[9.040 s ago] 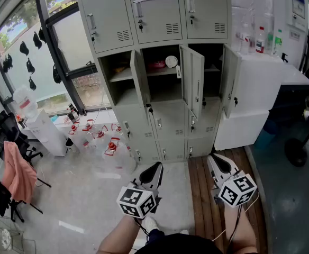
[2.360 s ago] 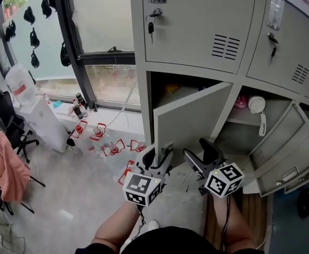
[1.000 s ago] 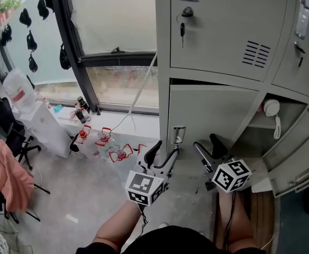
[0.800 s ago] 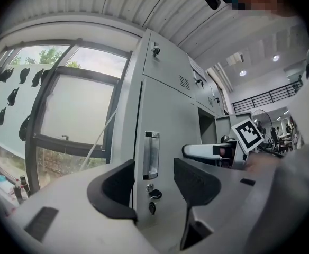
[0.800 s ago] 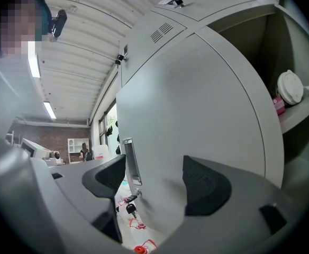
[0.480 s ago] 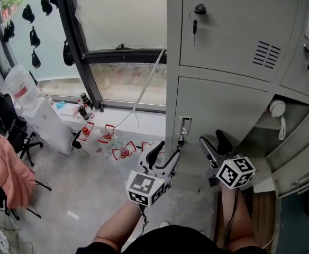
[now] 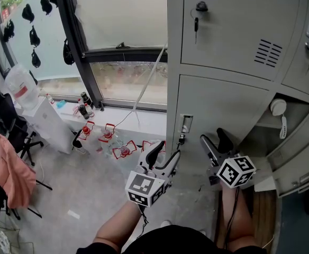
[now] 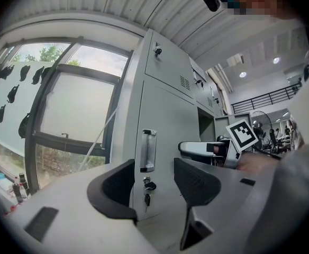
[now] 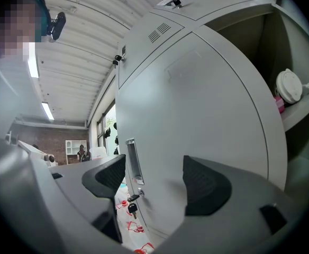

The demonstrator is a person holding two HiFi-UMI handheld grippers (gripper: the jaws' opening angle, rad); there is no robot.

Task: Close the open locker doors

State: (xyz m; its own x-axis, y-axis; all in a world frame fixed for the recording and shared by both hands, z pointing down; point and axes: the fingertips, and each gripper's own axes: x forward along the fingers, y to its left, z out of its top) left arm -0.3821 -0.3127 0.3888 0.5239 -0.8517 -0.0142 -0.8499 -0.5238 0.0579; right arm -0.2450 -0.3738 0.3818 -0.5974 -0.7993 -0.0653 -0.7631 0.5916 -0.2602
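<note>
The left locker door (image 7: 223, 107) lies shut. Its handle (image 7: 185, 124) and hanging keys (image 7: 181, 139) are just past the left gripper (image 7: 166, 150), and the right gripper (image 7: 214, 139) points at the same door. Both pairs of jaws are spread and pinch nothing. The next door (image 7: 294, 155) on the right hangs open — a round white thing (image 7: 277, 107) sits inside. Bottles (image 7: 108, 135) with red tops stand on the floor (image 7: 80, 184) by the window (image 7: 117, 15). The open door is cut off at the edge of the view.
</note>
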